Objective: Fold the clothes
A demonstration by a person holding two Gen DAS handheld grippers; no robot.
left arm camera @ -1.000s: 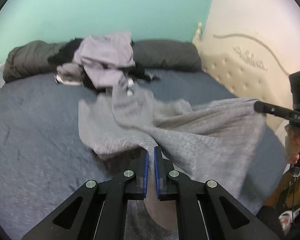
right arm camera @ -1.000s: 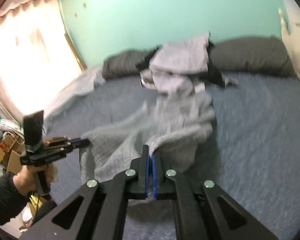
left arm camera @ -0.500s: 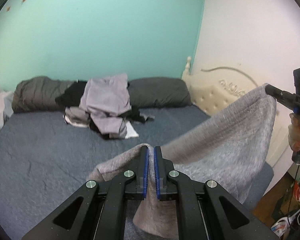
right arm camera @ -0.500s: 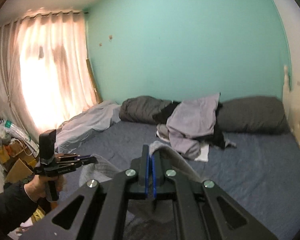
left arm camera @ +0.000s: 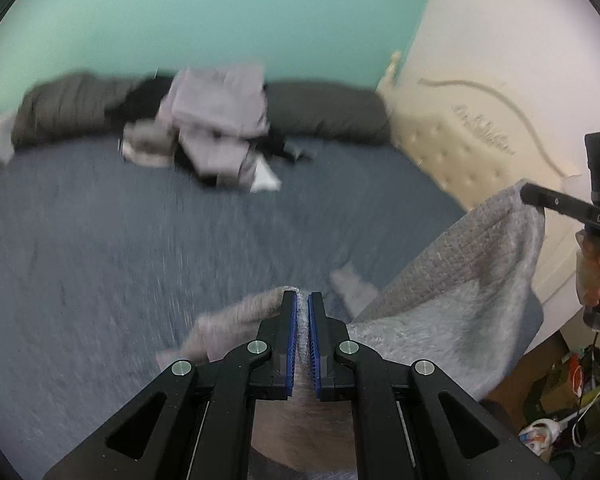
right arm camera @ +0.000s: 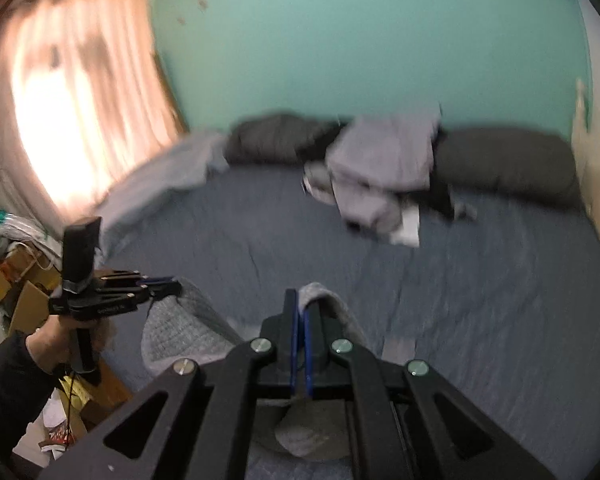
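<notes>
A grey knitted garment (left arm camera: 452,300) hangs stretched in the air between my two grippers, above the near edge of the blue bed (left arm camera: 140,240). My left gripper (left arm camera: 302,300) is shut on one corner of it; it also shows in the right wrist view (right arm camera: 168,285). My right gripper (right arm camera: 300,304) is shut on the other corner (right arm camera: 324,300) and shows at the right edge of the left wrist view (left arm camera: 526,194). The cloth sags below both grippers. Both views are motion-blurred.
A pile of unfolded clothes (left arm camera: 216,132) lies at the far side of the bed against dark pillows (left arm camera: 324,112). A cream headboard (left arm camera: 460,152) stands on the right. Boxes and clutter (right arm camera: 16,280) lie on the floor by the curtained window (right arm camera: 72,92).
The garment was lifted off the bed and held up high half a second ago. Now both grippers have tilted back down toward the bed with it.
</notes>
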